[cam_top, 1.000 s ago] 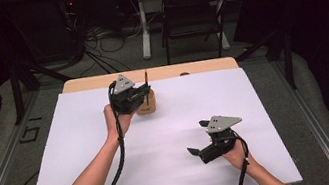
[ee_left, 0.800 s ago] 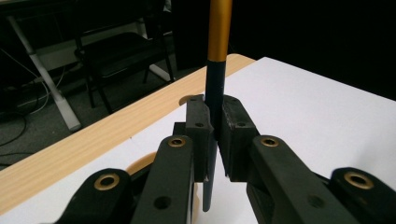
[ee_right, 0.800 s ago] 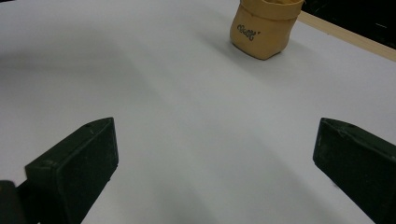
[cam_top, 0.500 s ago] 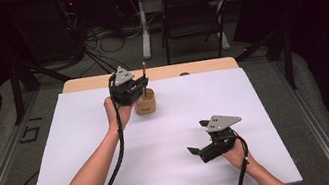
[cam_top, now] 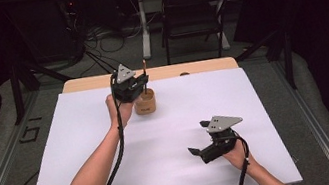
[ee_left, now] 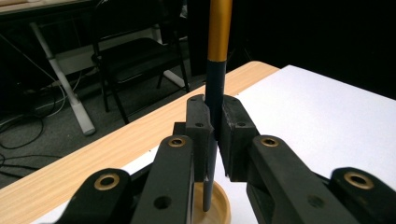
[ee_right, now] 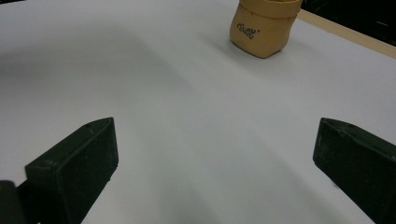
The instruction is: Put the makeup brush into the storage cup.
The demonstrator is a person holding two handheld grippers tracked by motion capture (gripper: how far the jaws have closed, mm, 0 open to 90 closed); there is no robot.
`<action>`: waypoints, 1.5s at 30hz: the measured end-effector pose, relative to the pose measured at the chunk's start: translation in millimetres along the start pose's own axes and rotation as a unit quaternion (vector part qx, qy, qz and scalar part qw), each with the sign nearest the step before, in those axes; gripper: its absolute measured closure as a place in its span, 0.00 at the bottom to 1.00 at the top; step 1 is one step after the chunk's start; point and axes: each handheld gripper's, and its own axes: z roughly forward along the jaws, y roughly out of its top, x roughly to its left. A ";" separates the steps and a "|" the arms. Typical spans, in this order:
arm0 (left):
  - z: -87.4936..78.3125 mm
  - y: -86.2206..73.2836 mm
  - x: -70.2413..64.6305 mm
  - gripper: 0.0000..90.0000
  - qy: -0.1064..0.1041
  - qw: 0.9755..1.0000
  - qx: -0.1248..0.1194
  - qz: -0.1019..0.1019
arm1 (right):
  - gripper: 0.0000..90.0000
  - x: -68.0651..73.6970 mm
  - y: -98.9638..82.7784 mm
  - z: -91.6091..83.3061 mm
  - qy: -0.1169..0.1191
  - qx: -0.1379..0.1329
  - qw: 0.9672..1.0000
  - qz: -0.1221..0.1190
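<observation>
pencil [ee_left: 215, 88], dark-shafted with a gold upper end, stands upright, clamped between the closed jaws of the left gripper [cam_top: 135, 86], its lower tip reaching into the mouth of a tan cup [cam_top: 145, 102] directly beneath. the cup sits near the far edge of the white surface [cam_top: 86, 151]. well apart, toward the near right, the right gripper [cam_top: 201, 148] rests low over the sheet, jaws spread wide and holding nothing, facing the cup.

Between our left gripper's [ee_left: 215, 135] black jaws we see a pen [ee_left: 215, 84], dark grey below and gold above. Beneath them sits a tan cup [cam_top: 145, 103] with dark lettering; white sheet [cam_top: 176, 171] and pale wood table [cam_top: 208, 66] lie beyond.
</observation>
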 end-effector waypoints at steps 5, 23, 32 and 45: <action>8.3 -4.0 5.1 0.93 0.006 1.000 0.005 -0.013 | 0.00 0.6 -1.2 -1.6 0.000 0.001 1.000 -0.002; 20.0 -15.4 11.7 0.92 0.017 0.999 0.029 -0.035 | 0.00 -0.2 -2.1 -3.3 -0.001 0.000 1.000 -0.003; 16.8 -21.2 11.1 0.30 0.000 0.998 0.062 -0.032 | 0.00 -3.6 -1.4 -7.5 -0.008 -0.010 1.000 -0.003; -6.2 -24.1 2.2 0.09 -0.019 0.997 0.073 0.011 | 0.00 -7.9 2.0 -15.4 -0.028 -0.028 0.999 -0.002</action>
